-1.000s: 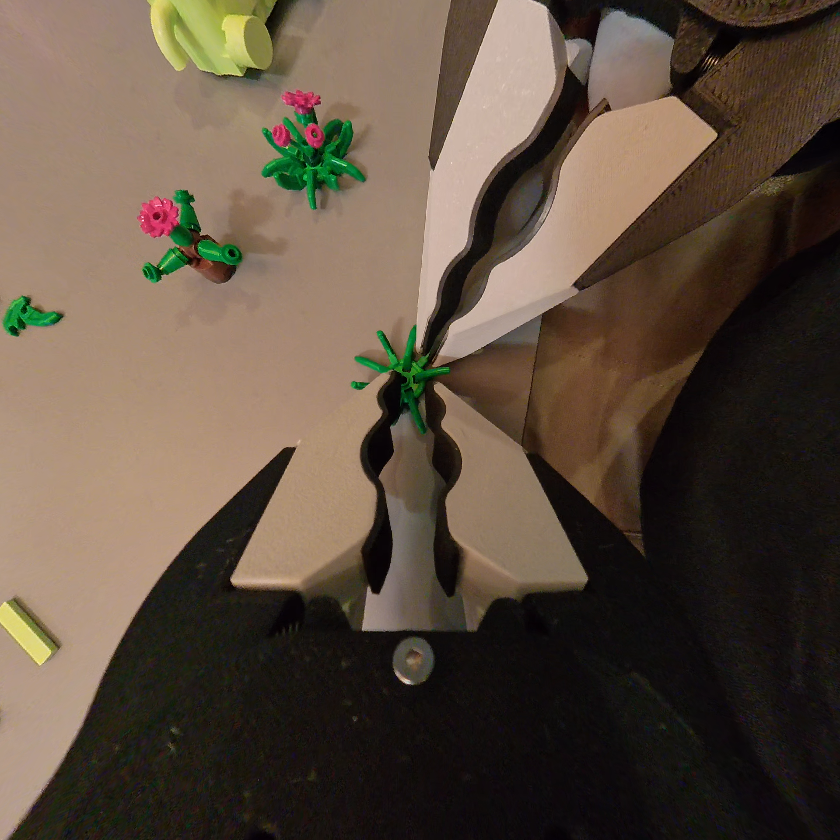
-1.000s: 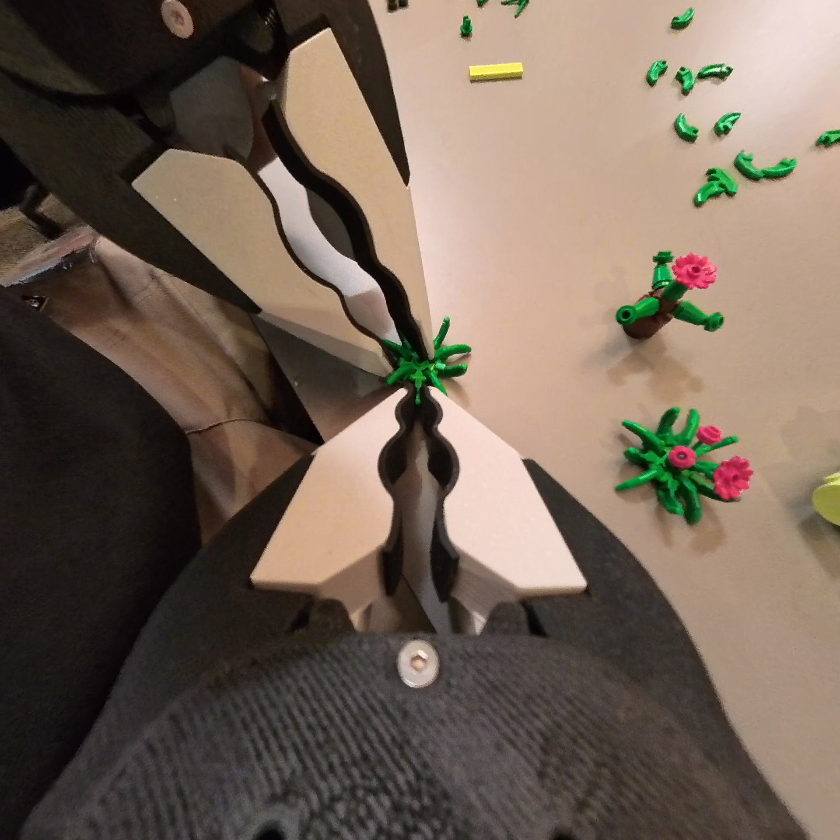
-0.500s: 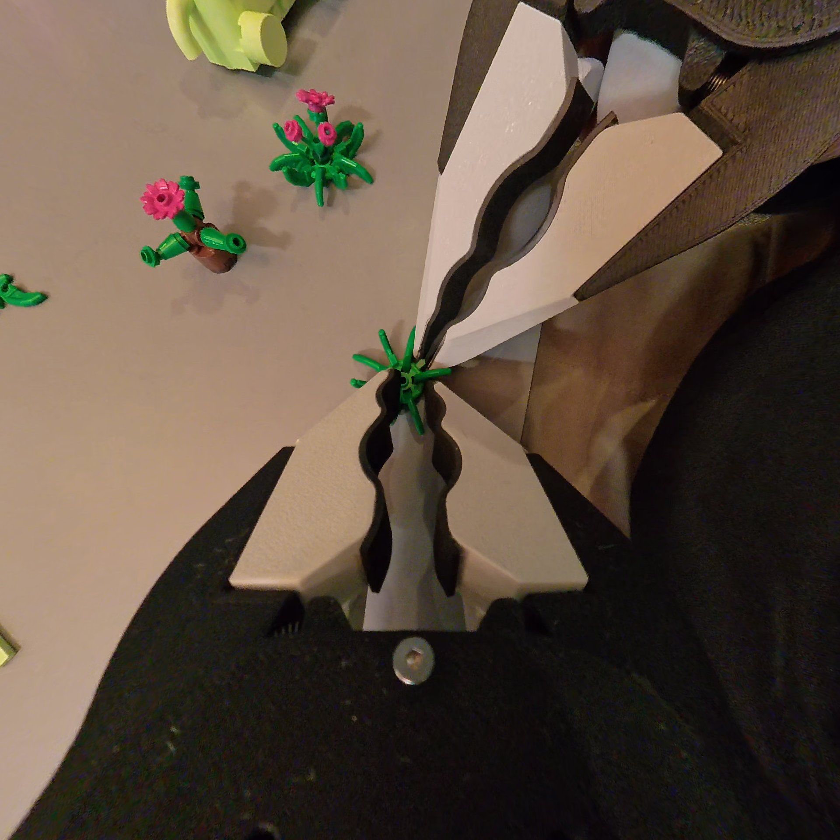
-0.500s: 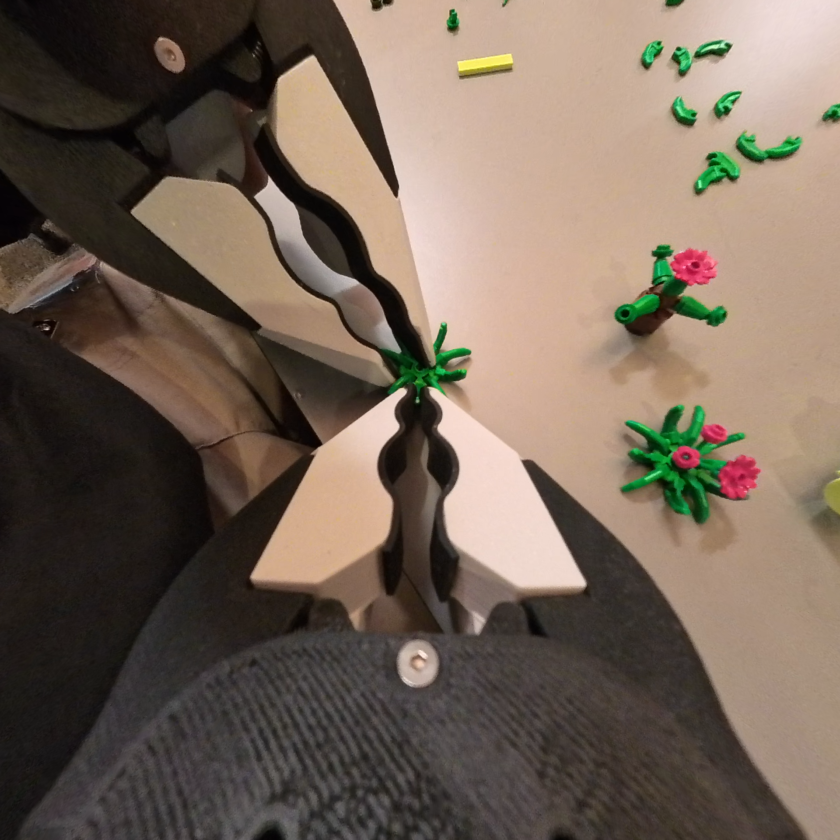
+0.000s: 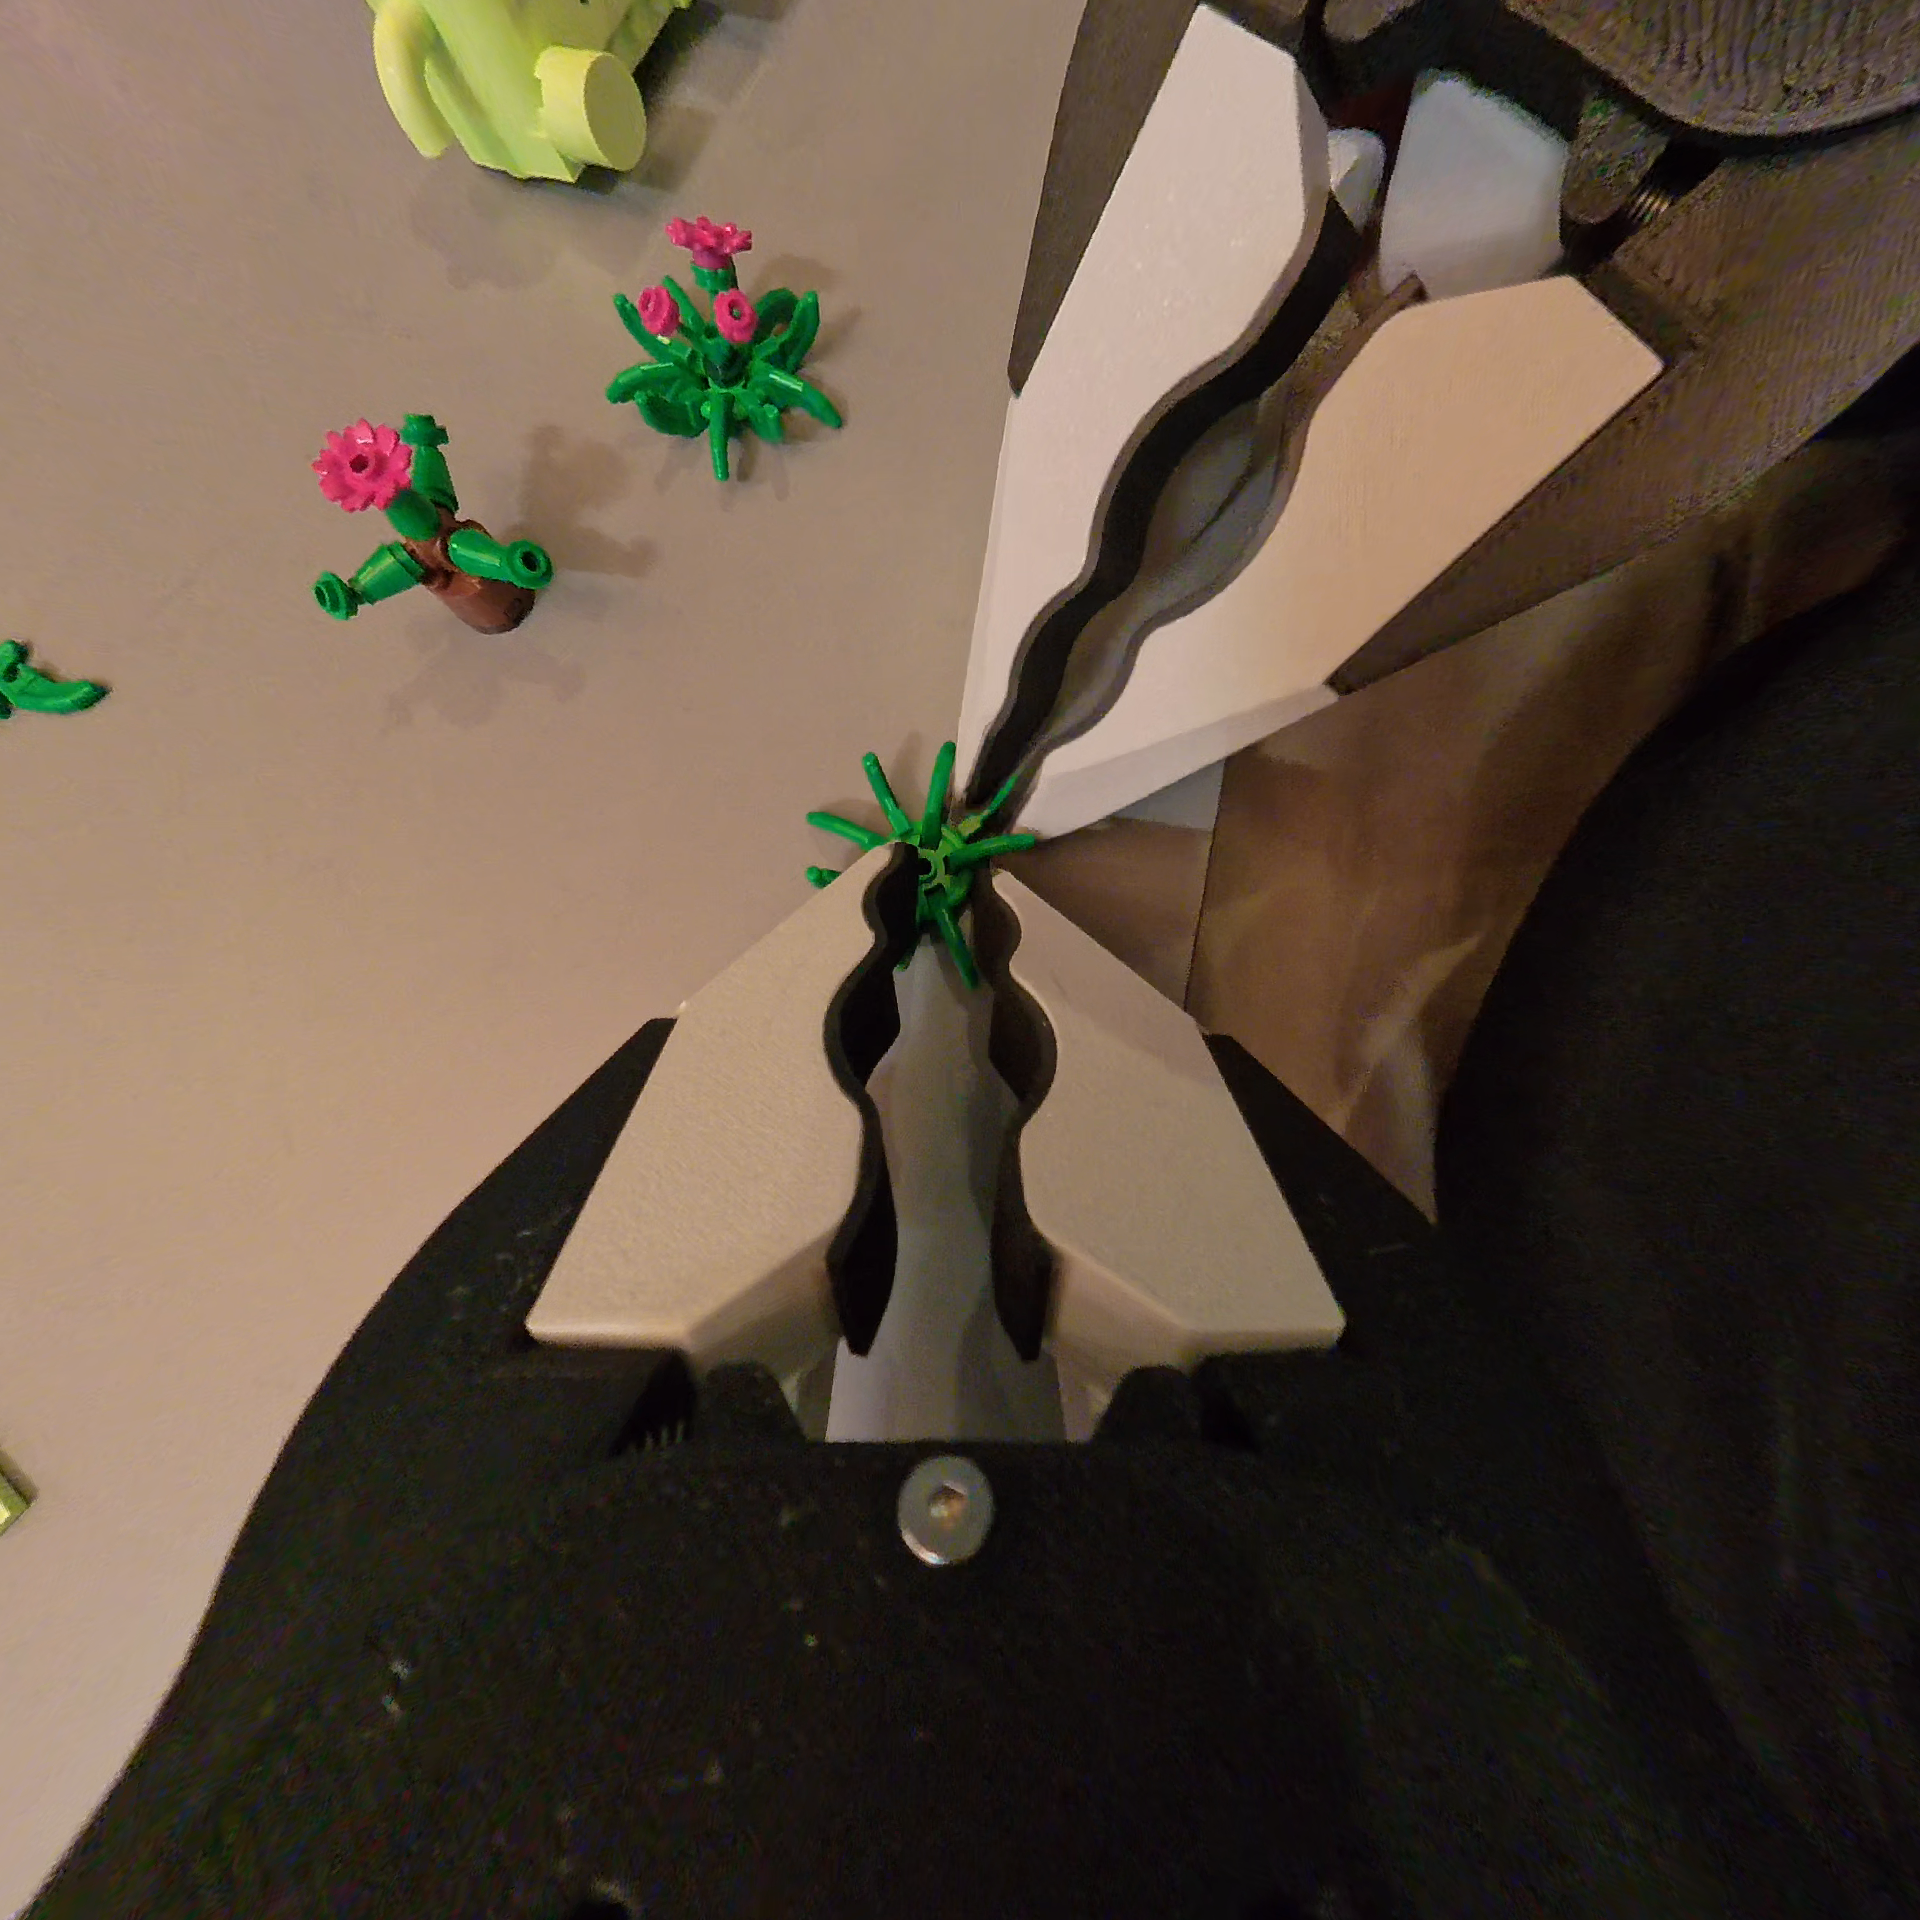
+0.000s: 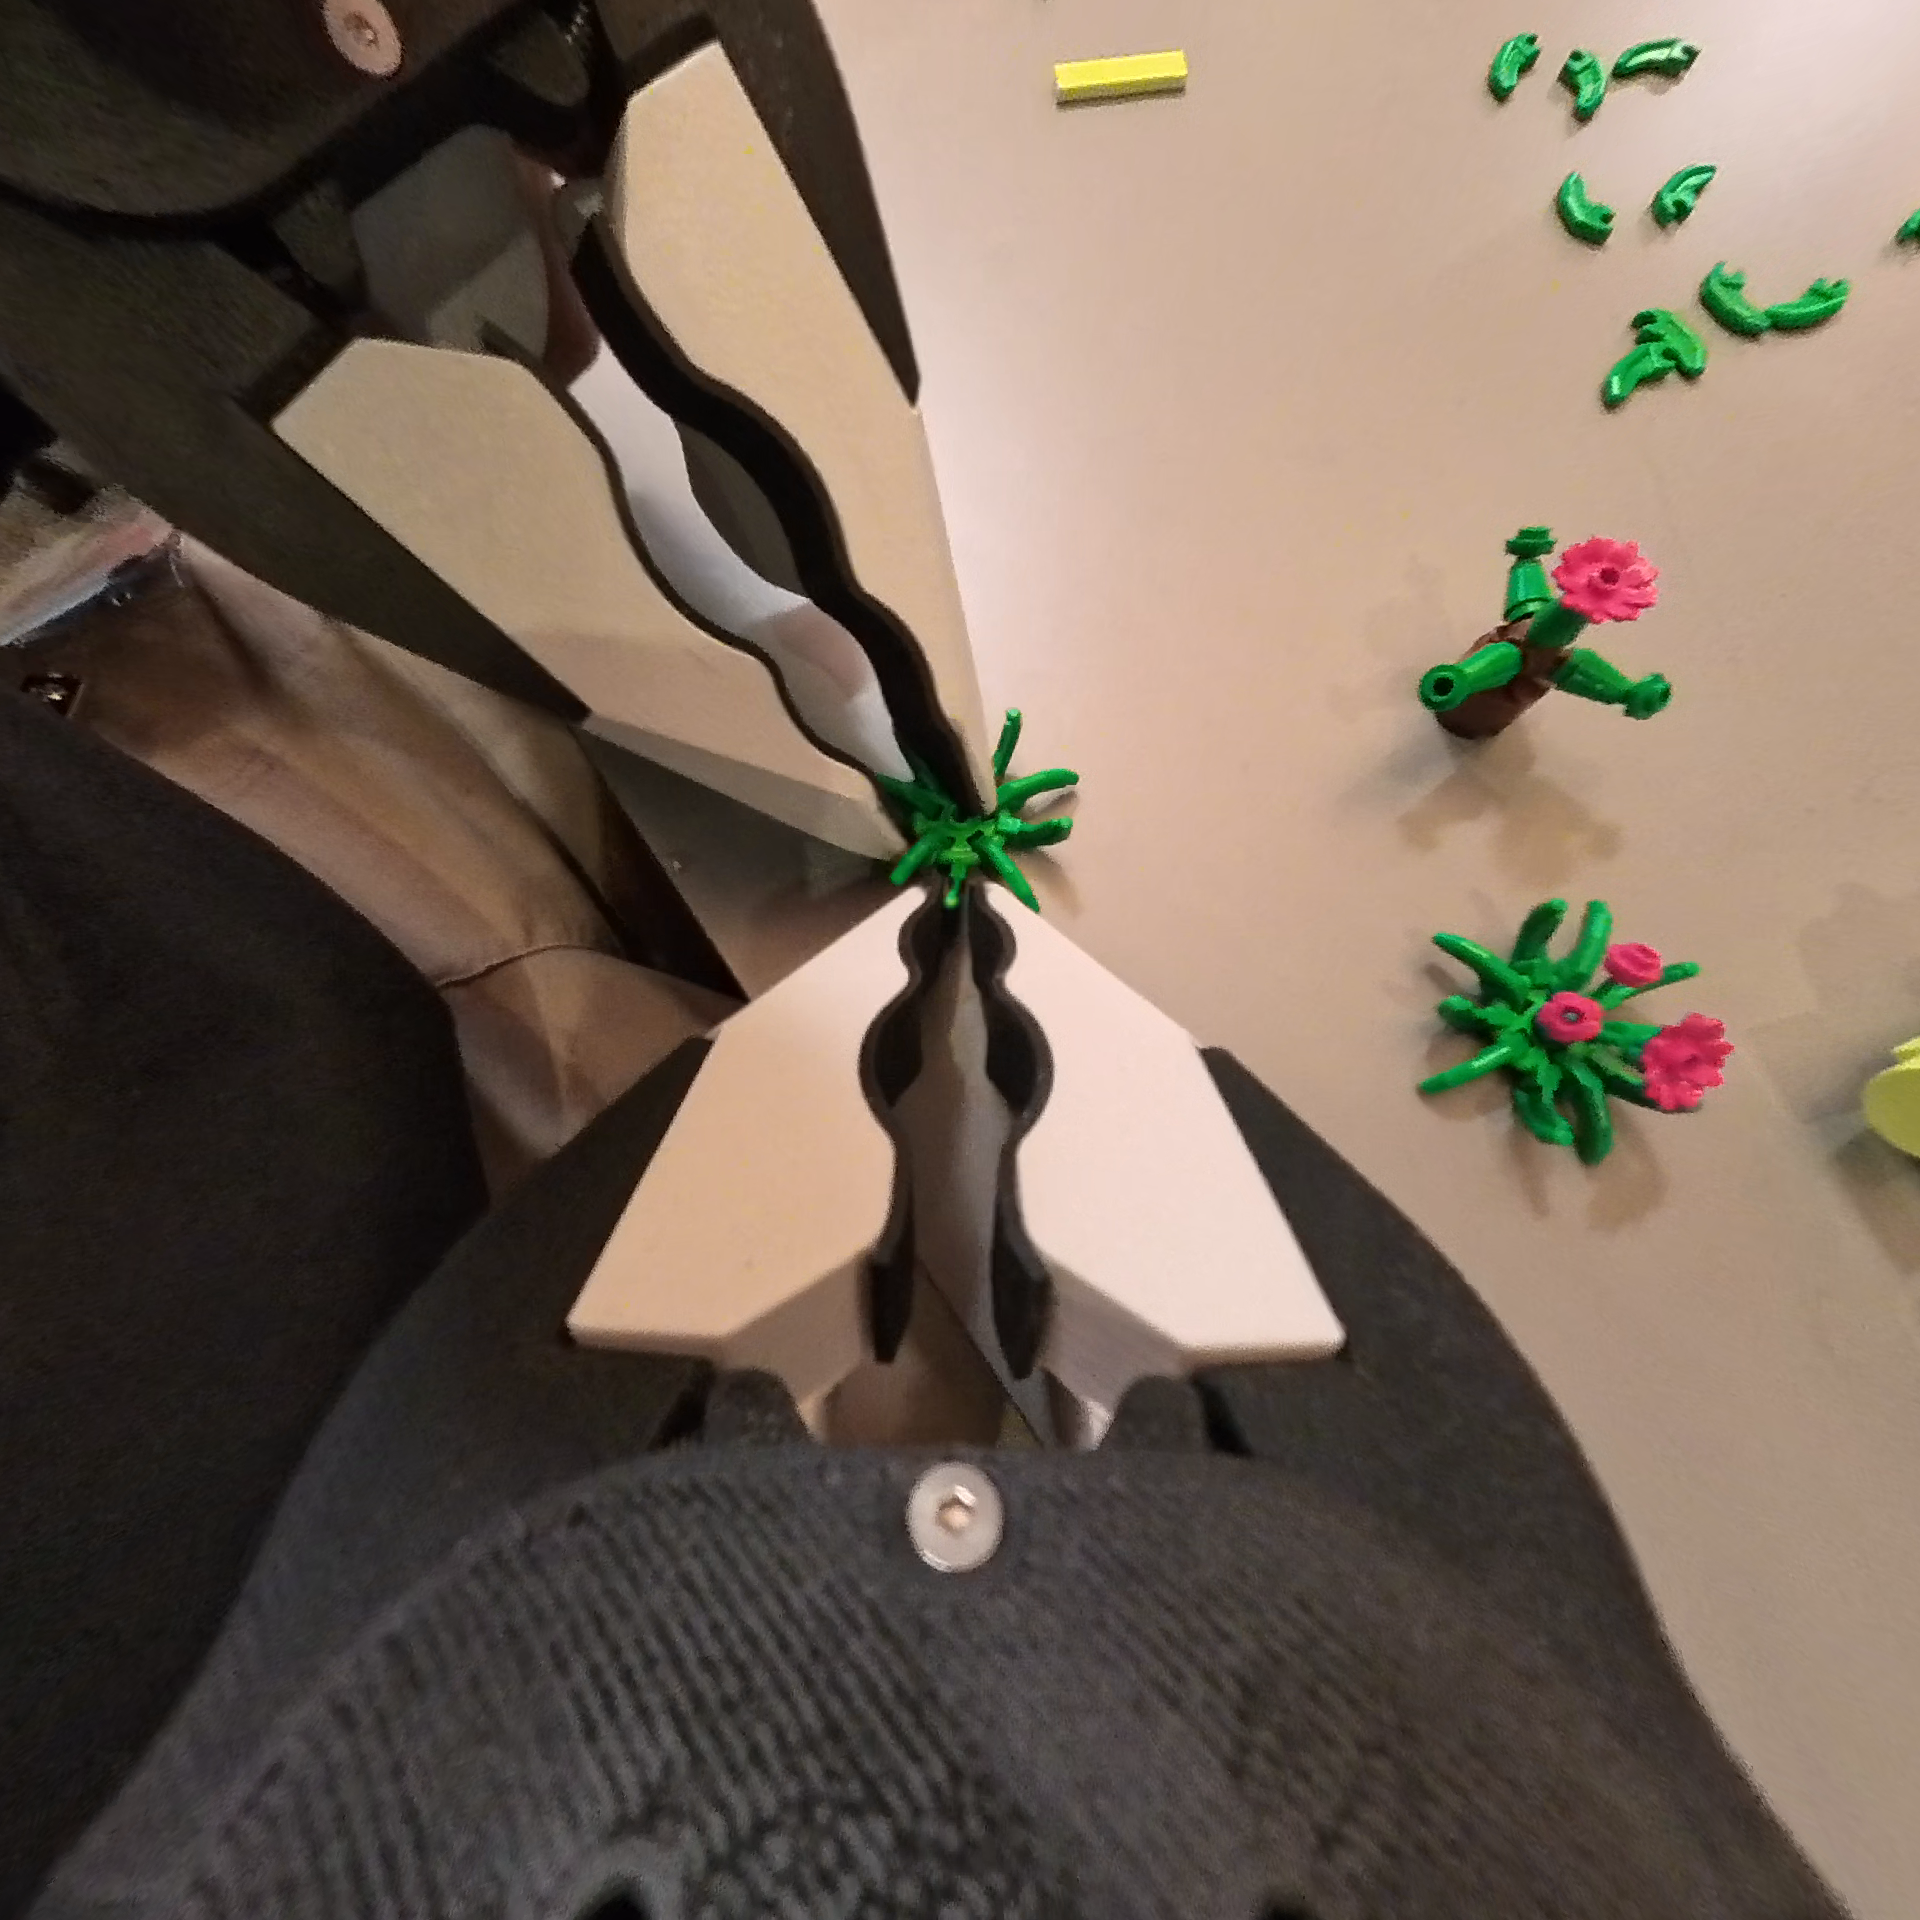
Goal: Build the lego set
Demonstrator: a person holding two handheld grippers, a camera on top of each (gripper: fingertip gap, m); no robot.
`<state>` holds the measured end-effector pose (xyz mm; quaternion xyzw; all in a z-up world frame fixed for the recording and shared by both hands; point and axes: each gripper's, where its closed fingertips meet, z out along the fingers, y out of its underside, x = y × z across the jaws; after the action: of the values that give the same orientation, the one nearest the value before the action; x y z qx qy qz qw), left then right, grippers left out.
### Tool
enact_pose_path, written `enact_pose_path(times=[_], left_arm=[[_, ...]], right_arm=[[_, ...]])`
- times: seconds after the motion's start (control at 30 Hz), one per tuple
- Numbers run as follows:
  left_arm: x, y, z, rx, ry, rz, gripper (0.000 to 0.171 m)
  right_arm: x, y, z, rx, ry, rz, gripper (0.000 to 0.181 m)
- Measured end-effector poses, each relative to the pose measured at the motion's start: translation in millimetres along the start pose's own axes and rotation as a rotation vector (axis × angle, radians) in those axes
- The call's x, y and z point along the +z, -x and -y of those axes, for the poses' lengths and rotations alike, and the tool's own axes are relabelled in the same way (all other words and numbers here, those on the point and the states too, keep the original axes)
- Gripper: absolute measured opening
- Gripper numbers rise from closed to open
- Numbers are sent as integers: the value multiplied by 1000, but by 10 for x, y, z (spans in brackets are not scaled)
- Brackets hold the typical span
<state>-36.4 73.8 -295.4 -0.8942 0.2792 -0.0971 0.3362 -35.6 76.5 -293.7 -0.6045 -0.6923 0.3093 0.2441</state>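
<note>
Above the near edge of the beige table, the left gripper and the right gripper meet tip to tip, each with its jaws pinched narrow on the same small green spiky plant piece. In the left wrist view the piece's hub faces the camera; thin spikes radiate from it, most fanning left and far over the table, one trailing back between the left gripper's fingers. No single long axis can be made out. In the right wrist view the same cluster curls its spikes to the right. Farther left in the left wrist view stands a green plant with three pink flowers, beyond it a brown stub with green shoots and a pink flower, and at the far edge a lime-green build. In the right wrist view loose green leaf pieces and a yellow bar tile lie scattered far right.
</note>
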Motion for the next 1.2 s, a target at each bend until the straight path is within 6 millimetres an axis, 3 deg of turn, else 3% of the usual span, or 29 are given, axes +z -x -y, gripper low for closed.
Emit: enact_pose_path(times=[0.57,1.2], left_arm=[[-2,-5,21,-59,-40,-48,11],[4,0,14,-146,-84,-44,12]], right_arm=[[-22,7,-30,53,93,18,0],[-9,-36,4,230,-75,-22,0]])
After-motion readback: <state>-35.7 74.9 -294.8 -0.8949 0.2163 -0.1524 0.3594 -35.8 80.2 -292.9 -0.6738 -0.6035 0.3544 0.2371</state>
